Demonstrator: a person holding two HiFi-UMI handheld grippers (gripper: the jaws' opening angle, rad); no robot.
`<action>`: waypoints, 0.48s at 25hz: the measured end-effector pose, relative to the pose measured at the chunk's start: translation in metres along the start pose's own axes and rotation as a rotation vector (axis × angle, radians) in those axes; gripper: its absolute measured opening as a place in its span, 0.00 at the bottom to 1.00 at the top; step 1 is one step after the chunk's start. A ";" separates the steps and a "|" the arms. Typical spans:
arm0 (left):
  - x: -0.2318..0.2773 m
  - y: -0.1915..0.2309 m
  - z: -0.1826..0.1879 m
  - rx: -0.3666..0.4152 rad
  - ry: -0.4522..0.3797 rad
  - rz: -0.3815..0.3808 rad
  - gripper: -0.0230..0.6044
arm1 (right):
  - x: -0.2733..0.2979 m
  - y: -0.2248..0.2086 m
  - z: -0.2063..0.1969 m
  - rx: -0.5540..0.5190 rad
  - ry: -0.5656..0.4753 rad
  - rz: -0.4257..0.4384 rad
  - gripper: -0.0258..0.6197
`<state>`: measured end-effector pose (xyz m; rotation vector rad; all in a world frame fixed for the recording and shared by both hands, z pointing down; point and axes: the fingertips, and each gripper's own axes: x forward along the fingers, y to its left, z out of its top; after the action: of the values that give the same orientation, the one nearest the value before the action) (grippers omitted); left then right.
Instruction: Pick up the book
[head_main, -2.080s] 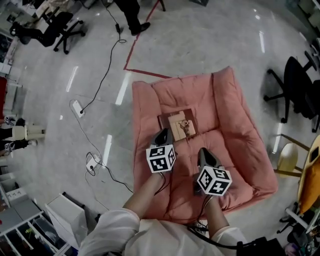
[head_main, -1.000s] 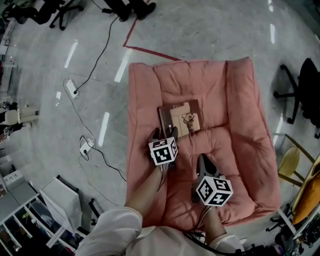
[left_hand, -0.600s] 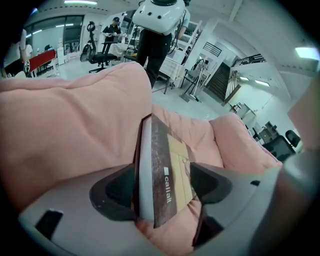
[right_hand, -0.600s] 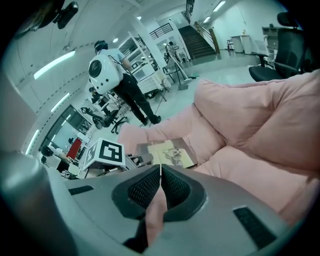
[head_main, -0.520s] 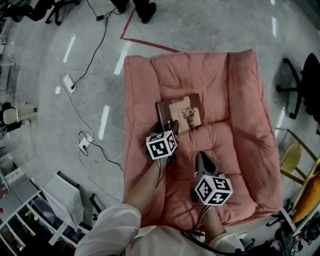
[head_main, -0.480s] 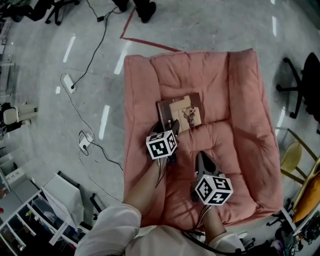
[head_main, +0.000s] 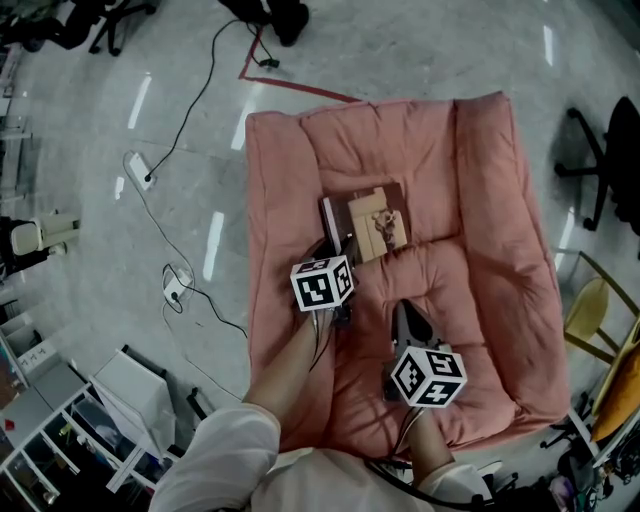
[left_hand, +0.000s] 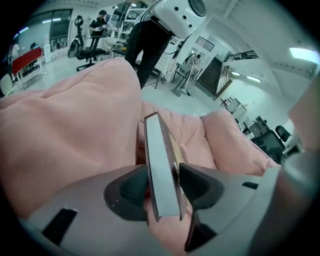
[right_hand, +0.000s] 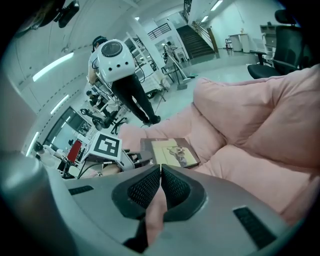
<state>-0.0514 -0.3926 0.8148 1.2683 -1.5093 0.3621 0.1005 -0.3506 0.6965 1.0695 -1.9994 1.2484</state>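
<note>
The book (head_main: 375, 220), brown with a pale cover picture, lies on the pink floor cushion (head_main: 480, 190). My left gripper (head_main: 337, 247) is at its near left edge. In the left gripper view the book (left_hand: 159, 155) stands edge-on between the jaws of the left gripper (left_hand: 162, 182). Those jaws are closing, and both pads touch its sides. My right gripper (head_main: 405, 318) rests lower on the cushion, apart from the book. Its jaws are shut with nothing between them, as the right gripper (right_hand: 160, 174) shows in its own view. The book (right_hand: 172, 151) lies just beyond it.
The cushion has raised padded sides (left_hand: 65, 125). Cables and a power strip (head_main: 138, 170) lie on the floor to the left. Office chairs (head_main: 610, 160) stand on the right. A person (right_hand: 125, 85) stands beyond the cushion.
My left gripper has pushed forward onto the book's near left edge and its jaws have closed around it. The right gripper has stayed in place.
</note>
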 end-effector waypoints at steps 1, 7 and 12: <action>0.001 -0.002 0.000 0.000 0.009 -0.009 0.35 | 0.000 0.000 0.000 0.000 0.001 0.001 0.09; 0.004 -0.002 -0.001 -0.005 0.038 -0.024 0.35 | 0.002 -0.001 -0.001 0.011 0.004 0.006 0.09; 0.004 -0.011 -0.003 -0.002 0.093 -0.091 0.34 | 0.004 -0.001 -0.002 0.009 0.007 0.011 0.09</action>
<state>-0.0403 -0.3968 0.8148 1.2968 -1.3681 0.3556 0.0988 -0.3509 0.7009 1.0581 -1.9989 1.2658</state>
